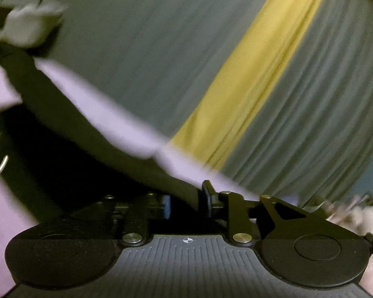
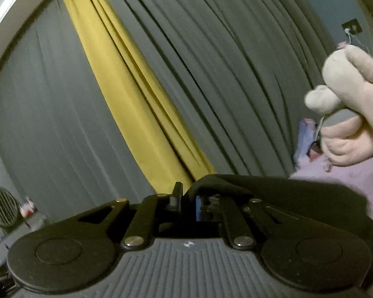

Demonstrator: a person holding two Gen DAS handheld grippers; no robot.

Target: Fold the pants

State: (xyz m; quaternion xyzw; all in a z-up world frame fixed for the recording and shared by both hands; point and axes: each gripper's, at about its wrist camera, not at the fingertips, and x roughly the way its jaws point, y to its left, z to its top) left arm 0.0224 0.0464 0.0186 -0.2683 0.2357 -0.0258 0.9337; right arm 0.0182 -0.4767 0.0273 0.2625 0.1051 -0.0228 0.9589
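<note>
Black pants (image 1: 62, 134) hang pinched between both grippers' closed fingers, left (image 1: 186, 200) and right (image 2: 187, 204).

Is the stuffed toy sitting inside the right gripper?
No. The stuffed toy lies off to the side on the pink bedding, while the right gripper is closed on the dark pants.

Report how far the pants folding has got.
Done: both tools have a grip; the left tool and the right tool are each shut on the dark pants. In hand: the cloth is lifted and stretched above the lilac bedding, with the grey and yellow curtain behind. Left: no finished fold shows, so the folding and laying flat remain.
</note>
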